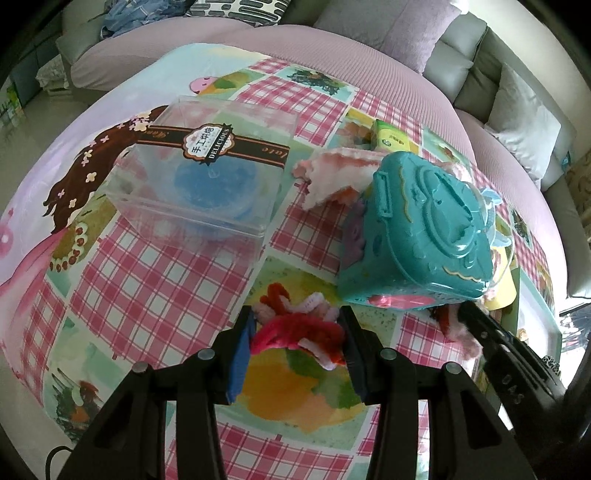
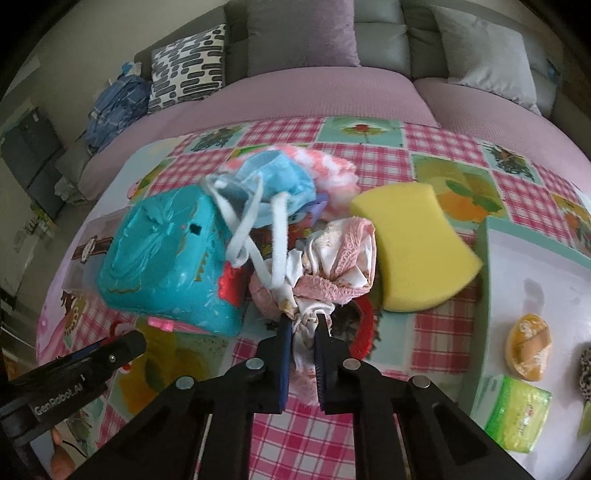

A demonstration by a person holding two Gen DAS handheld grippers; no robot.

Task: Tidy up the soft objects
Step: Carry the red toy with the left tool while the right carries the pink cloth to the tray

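Observation:
My left gripper [image 1: 297,338] is shut on a bundle of red, pink and white pipe cleaners [image 1: 299,325], held just above the checked cloth [image 1: 159,280] in front of the teal toy case [image 1: 421,229]. My right gripper [image 2: 303,334] is shut on a pink and white cloth [image 2: 332,258] bunched beside the teal toy case [image 2: 166,262]. A blue face mask [image 2: 273,188] with white straps lies over the case. A yellow sponge [image 2: 413,247] lies to the right of the cloth. The right gripper shows at the right edge of the left wrist view [image 1: 476,325].
A clear plastic box [image 1: 199,177] with a brown band holds something blue. A pale green tray [image 2: 491,280] at the right holds an orange toy [image 2: 528,347] and a green packet [image 2: 517,413]. A fluffy pink and white cloth [image 1: 332,173] lies behind the case. A sofa with cushions [image 2: 303,33] lies beyond.

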